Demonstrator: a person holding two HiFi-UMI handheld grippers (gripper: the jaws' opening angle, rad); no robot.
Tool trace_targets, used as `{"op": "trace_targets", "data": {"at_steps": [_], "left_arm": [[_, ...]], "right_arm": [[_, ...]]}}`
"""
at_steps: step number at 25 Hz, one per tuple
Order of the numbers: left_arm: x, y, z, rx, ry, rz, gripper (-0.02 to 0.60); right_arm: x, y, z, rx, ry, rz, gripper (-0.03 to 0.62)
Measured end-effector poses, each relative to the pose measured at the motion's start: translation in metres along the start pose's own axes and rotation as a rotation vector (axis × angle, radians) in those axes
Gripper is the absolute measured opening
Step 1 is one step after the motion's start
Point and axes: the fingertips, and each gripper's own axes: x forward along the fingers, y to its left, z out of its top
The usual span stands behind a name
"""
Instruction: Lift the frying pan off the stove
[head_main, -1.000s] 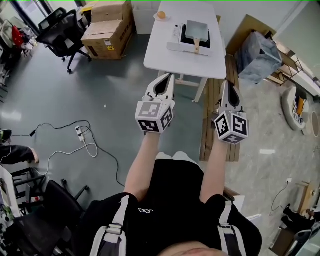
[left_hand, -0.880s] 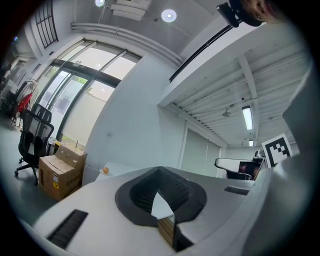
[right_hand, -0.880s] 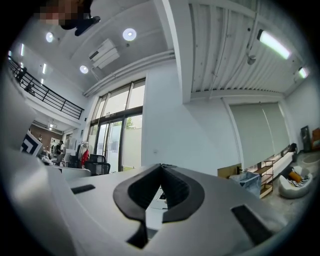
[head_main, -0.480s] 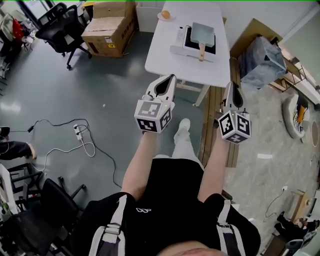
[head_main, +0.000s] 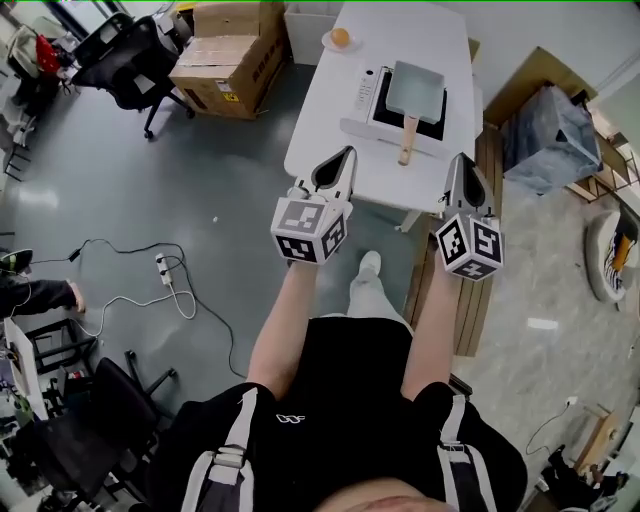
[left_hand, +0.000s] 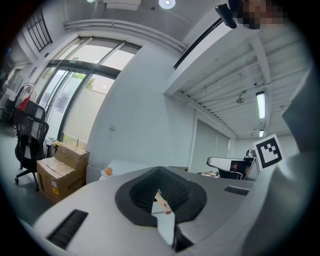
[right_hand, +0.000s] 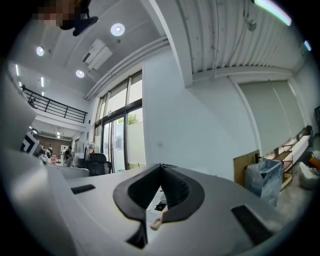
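A square grey frying pan (head_main: 415, 87) with a wooden handle (head_main: 407, 141) sits on a white-and-black stove (head_main: 362, 92) on the white table (head_main: 320, 130). The handle points toward me. My left gripper (head_main: 346, 153) is held in the air at the table's near edge, left of the handle, shut and empty. My right gripper (head_main: 459, 159) hovers at the near right corner, also shut and empty. In the left gripper view, a sliver of the handle (left_hand: 162, 203) shows past the closed left gripper (left_hand: 160, 172). The right gripper view shows the handle (right_hand: 156, 223) below the shut right gripper (right_hand: 161, 168).
An orange on a small plate (head_main: 340, 38) lies at the table's far left. Cardboard boxes (head_main: 228, 55) and an office chair (head_main: 130, 55) stand left of the table. A wooden pallet (head_main: 470, 300) and a grey bag (head_main: 555, 125) are on the right. A cable and power strip (head_main: 165, 270) lie on the floor.
The person has stepped toward the table, so the table, stove and pan sit closer to both grippers. Both grippers stay shut and level.
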Motion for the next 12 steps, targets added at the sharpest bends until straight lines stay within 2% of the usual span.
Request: {"op": "trace_targets", "data": {"at_steps": [7,12], "left_arm": [[0.115,-0.005,0.016,-0.009,-0.020,-0.013,0.002],[0.166,-0.012,0.012,0.000,-0.018,-0.015,0.000]], "right_arm": [[0.079,-0.090,0.019,-0.027,0.000,-0.026,-0.002],[0.123,-0.120,0.015,-0.022,0.015,0.019,-0.002]]}}
